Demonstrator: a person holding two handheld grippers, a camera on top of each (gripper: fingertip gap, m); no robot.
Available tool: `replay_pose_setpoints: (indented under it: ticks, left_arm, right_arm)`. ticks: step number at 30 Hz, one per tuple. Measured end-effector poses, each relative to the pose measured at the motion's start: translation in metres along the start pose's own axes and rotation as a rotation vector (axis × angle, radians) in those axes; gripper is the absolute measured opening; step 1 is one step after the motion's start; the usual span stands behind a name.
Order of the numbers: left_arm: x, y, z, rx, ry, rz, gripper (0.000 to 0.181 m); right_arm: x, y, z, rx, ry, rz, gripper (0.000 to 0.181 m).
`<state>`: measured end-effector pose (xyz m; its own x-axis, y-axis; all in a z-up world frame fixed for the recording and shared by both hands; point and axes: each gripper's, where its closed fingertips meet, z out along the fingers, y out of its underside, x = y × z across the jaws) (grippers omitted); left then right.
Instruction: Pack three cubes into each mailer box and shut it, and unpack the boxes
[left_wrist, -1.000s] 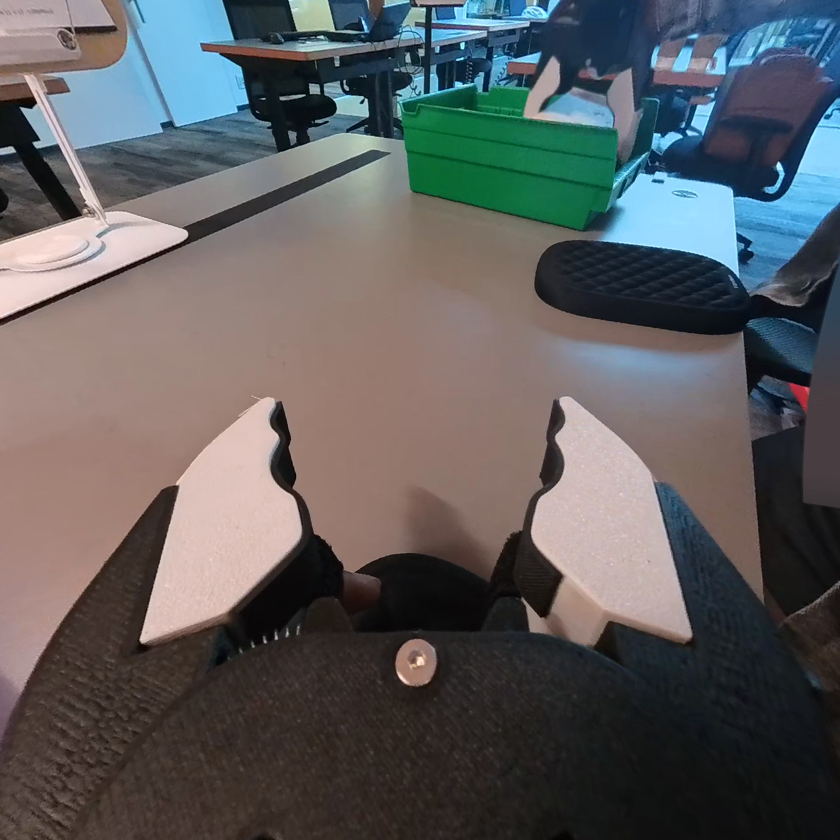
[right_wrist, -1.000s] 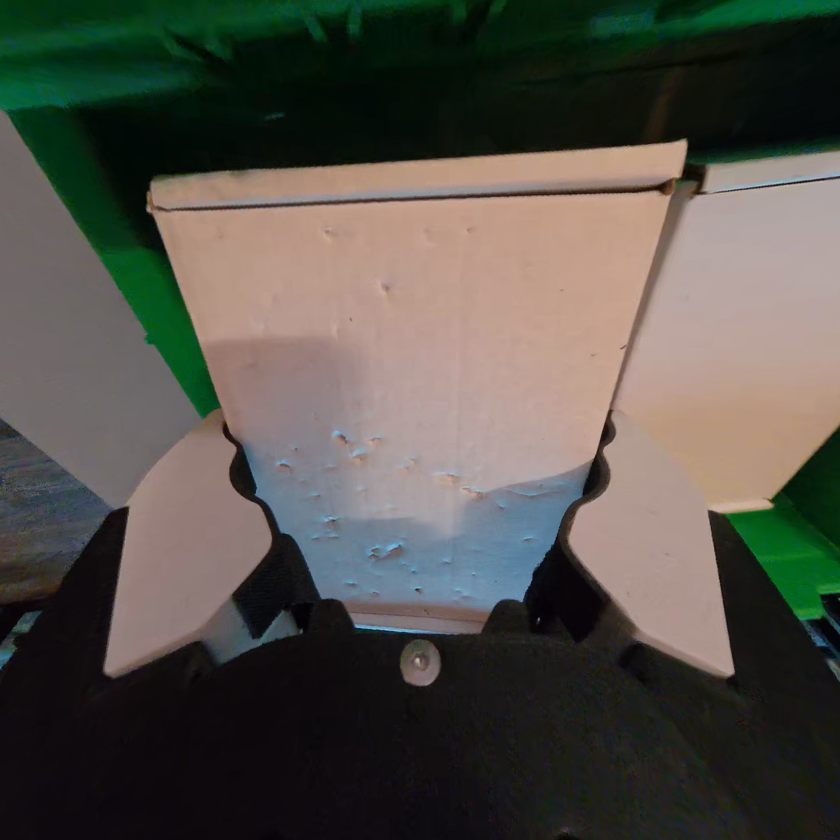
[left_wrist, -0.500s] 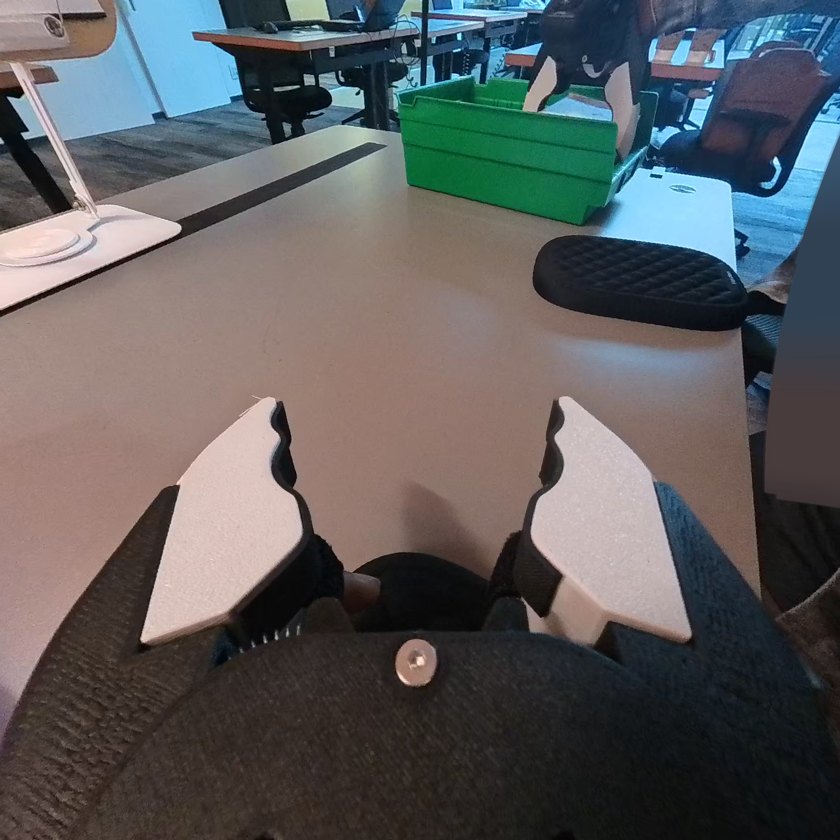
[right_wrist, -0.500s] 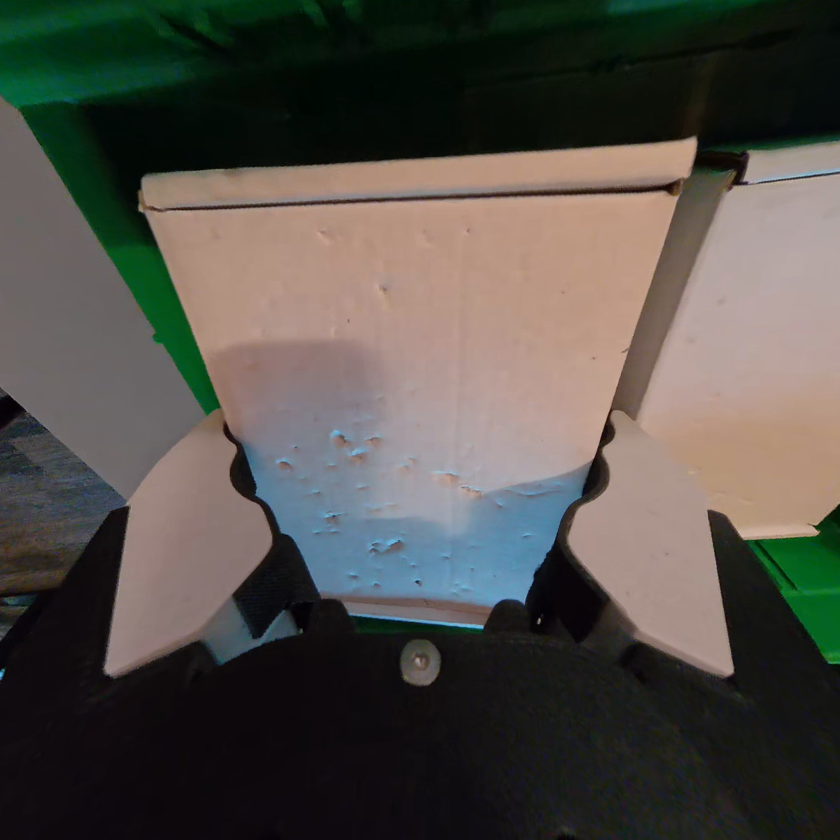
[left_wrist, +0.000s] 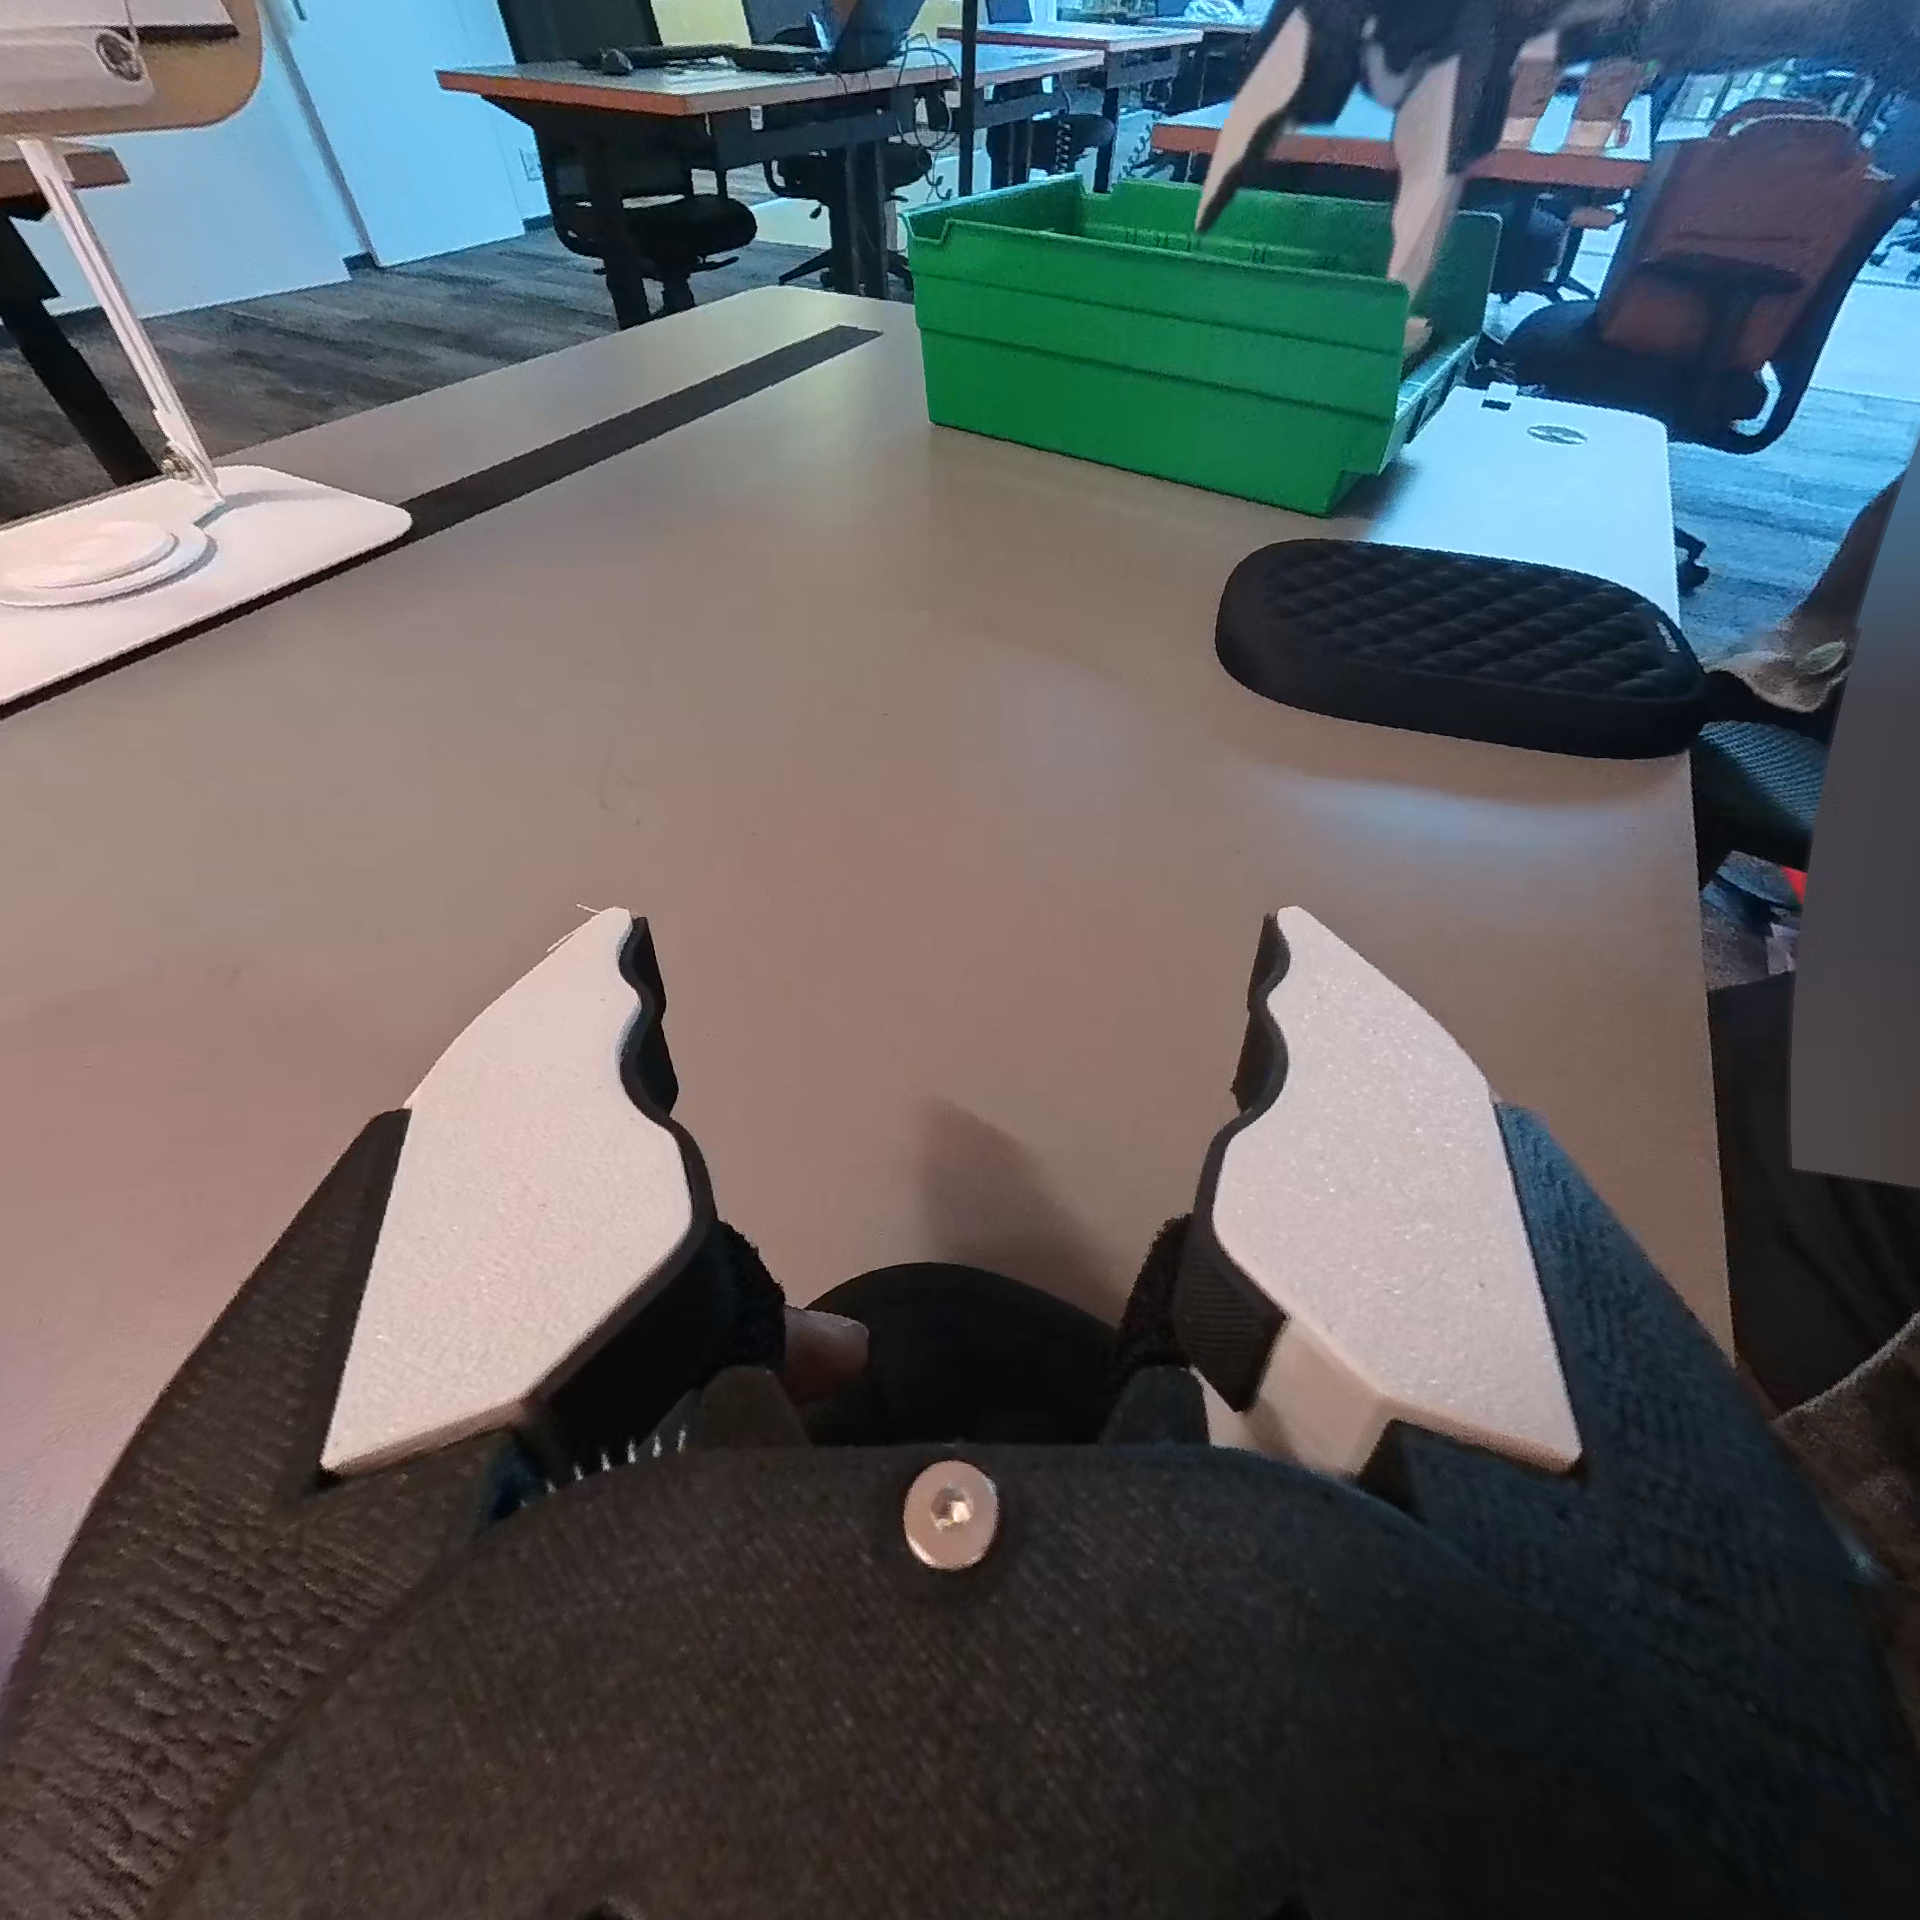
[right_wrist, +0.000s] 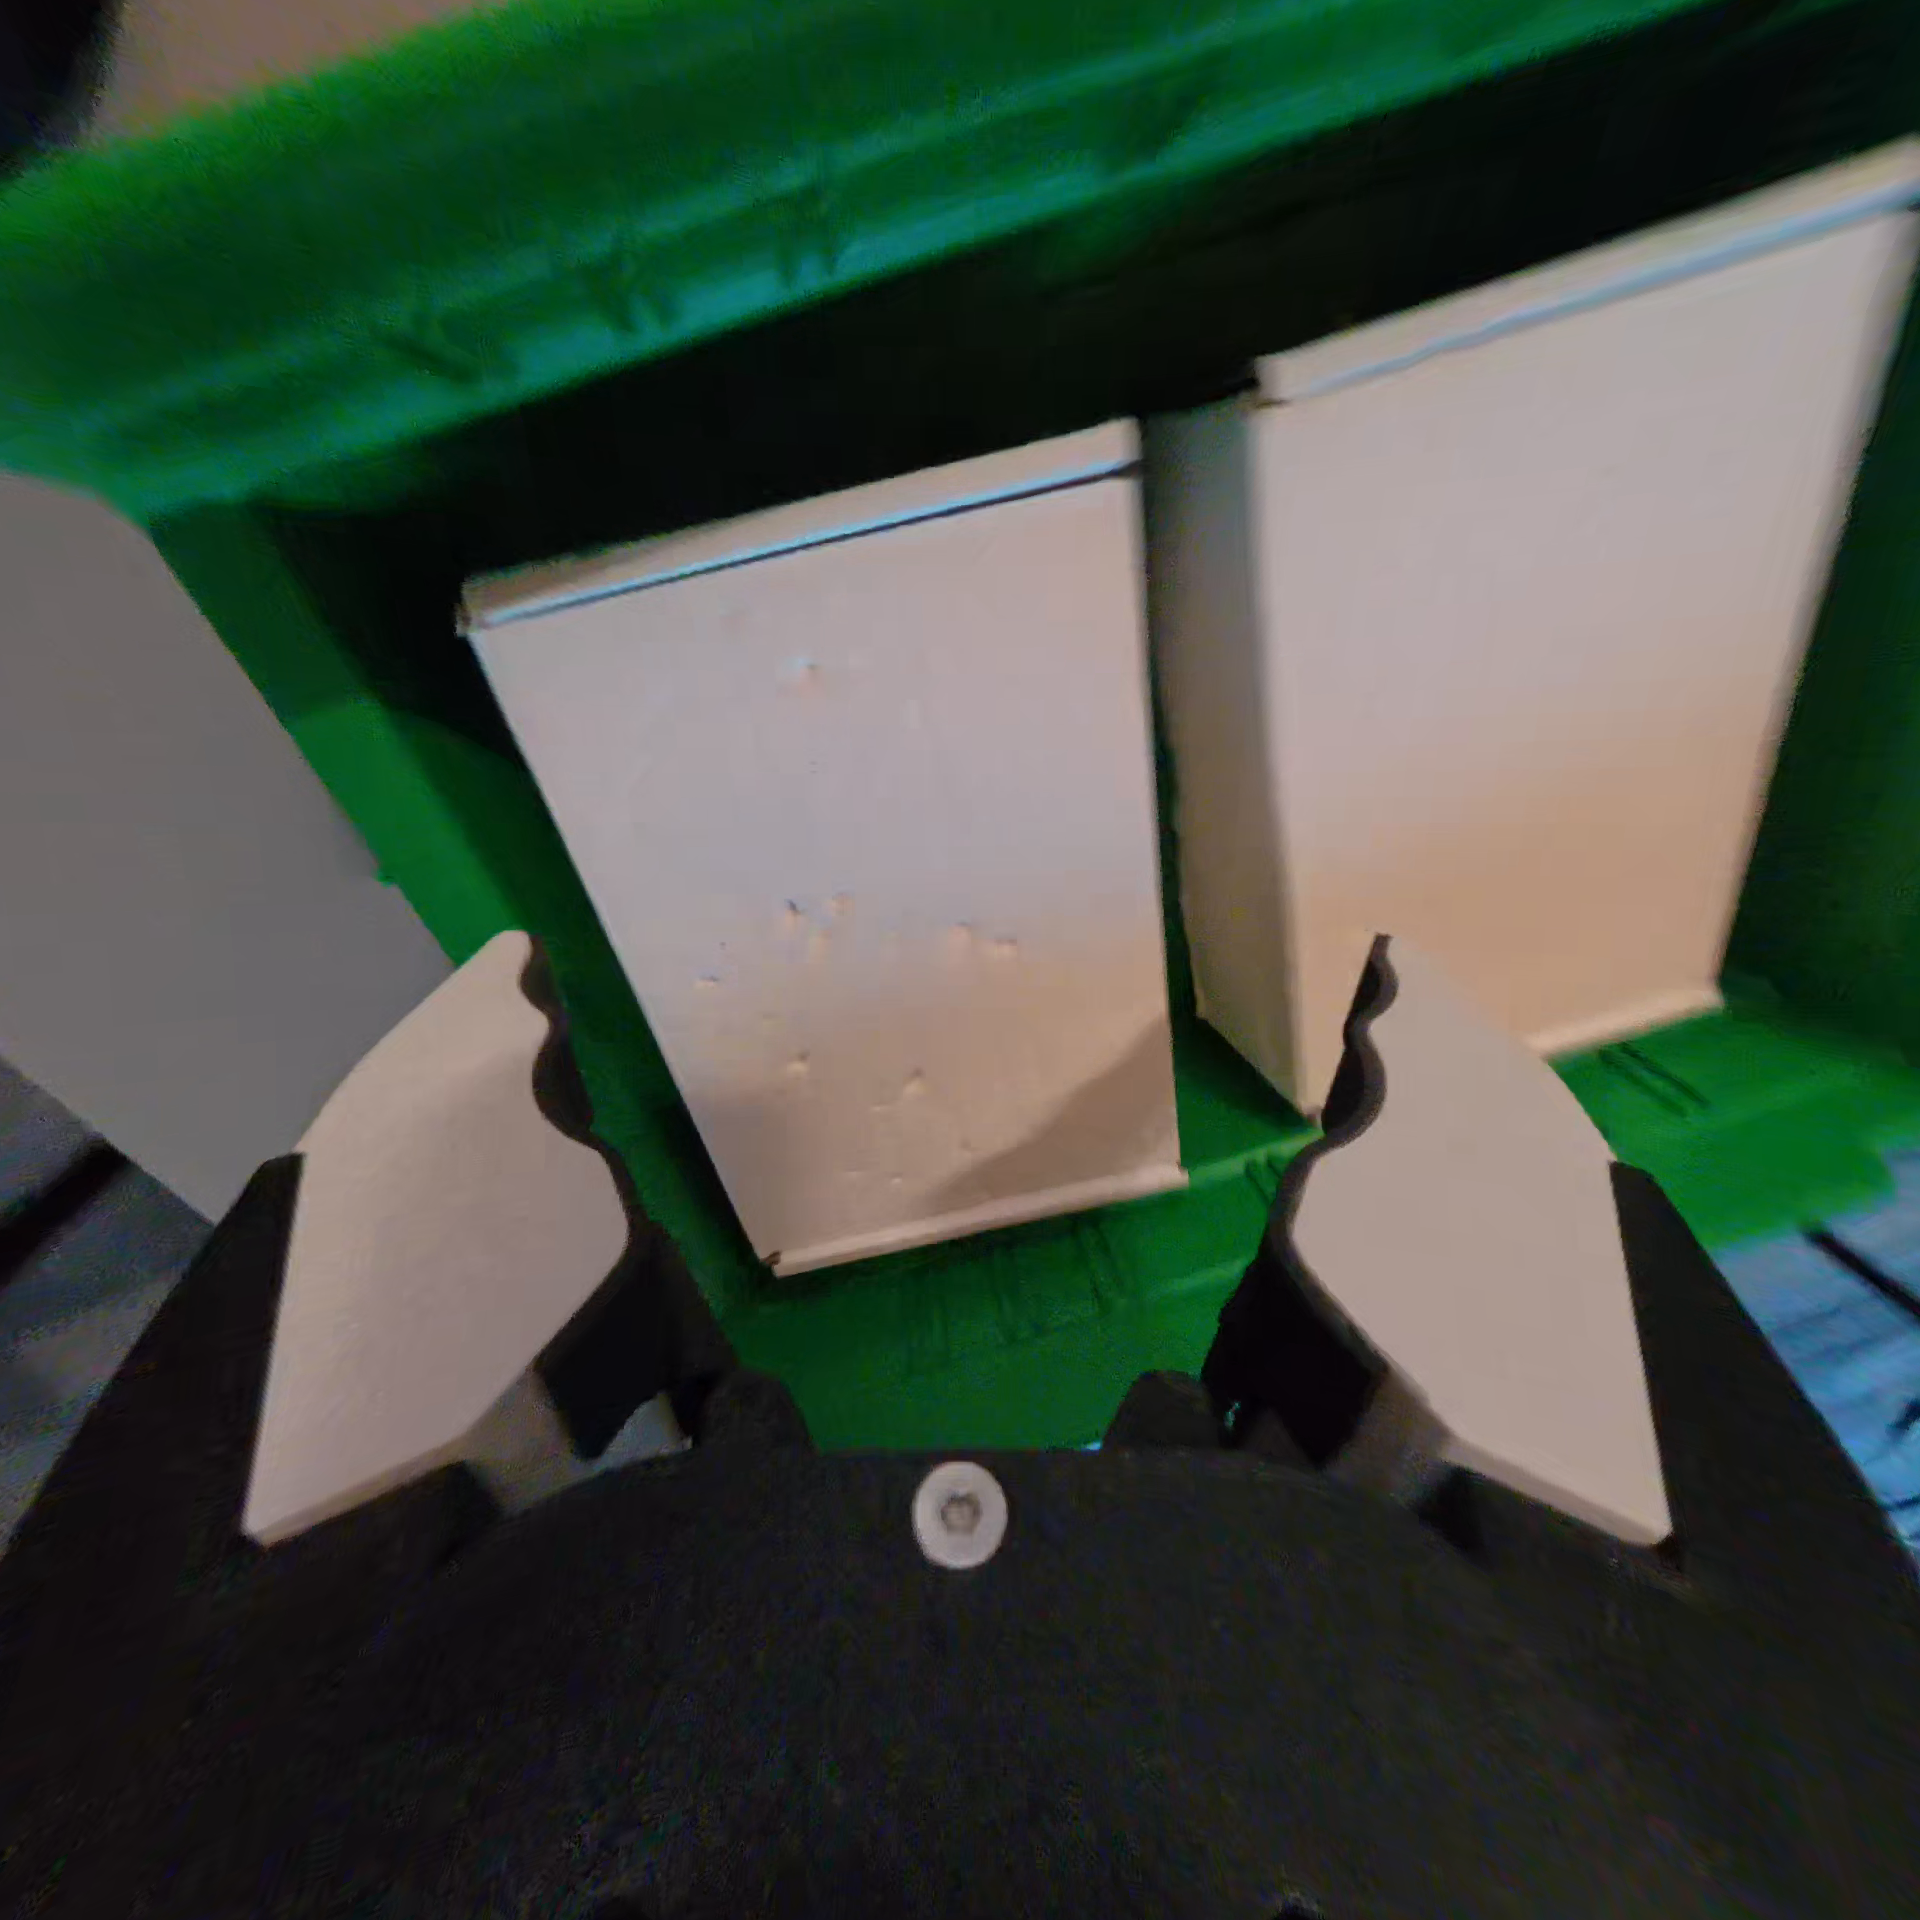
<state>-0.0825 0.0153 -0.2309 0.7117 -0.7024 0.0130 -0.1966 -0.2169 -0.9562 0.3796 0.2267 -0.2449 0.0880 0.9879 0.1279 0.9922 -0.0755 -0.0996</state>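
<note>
Right wrist view: two shut white mailer boxes lie in the green bin (right_wrist: 727, 239). The dented mailer box (right_wrist: 852, 842) sits mid-frame, long axis running up the frame and leaning slightly left at the top, lid seam at its upper end. The second mailer box (right_wrist: 1538, 644) is just beside it at upper right, same upright long axis, larger in frame; whether the two touch is unclear. The bin's far wall crosses the top of the frame, its green floor showing below the boxes. Right gripper (right_wrist: 951, 956) is above the bin, spread wide, holding nothing, fingertips flanking the dented box's lower half without touching it. Frame is a bit blurred. Left wrist view: left gripper (left_wrist: 945, 925) is low over the bare grey table (left_wrist: 831, 727), fingers wide apart and empty, pointing toward the bin (left_wrist: 1153, 343) at upper right centre. Black quilted pad (left_wrist: 1455, 644) lies at right, between gripper and bin. White stand base (left_wrist: 156, 551) at the left edge. Right gripper (left_wrist: 1340, 114), blurred, hangs over the bin at the top of the frame.
</note>
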Motion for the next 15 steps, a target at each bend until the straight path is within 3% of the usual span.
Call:
replay_pose_setpoints:
  ticks: [2, 7, 11, 15]
  left_arm:
    - [-0.001, 0.000, 0.000, 0.000, -0.002, -0.004, 0.107]
    - [-0.001, 0.001, 0.001, -0.007, -0.007, -0.004, 0.106]
    - [-0.003, 0.001, 0.001, -0.012, -0.023, -0.004, 0.105]
    - [-0.004, 0.001, 0.001, -0.013, -0.032, -0.002, 0.105]
  right_arm:
    - [0.014, -0.001, -0.022, 0.104, 0.088, 0.162, 0.140]
    - [0.025, 0.048, -0.051, 0.221, 0.212, 0.602, 0.135]
    - [0.003, 0.086, -0.039, 0.300, 0.216, 0.886, 0.125]
    - [-0.019, 0.106, -0.008, 0.356, 0.226, 1.099, 0.094]
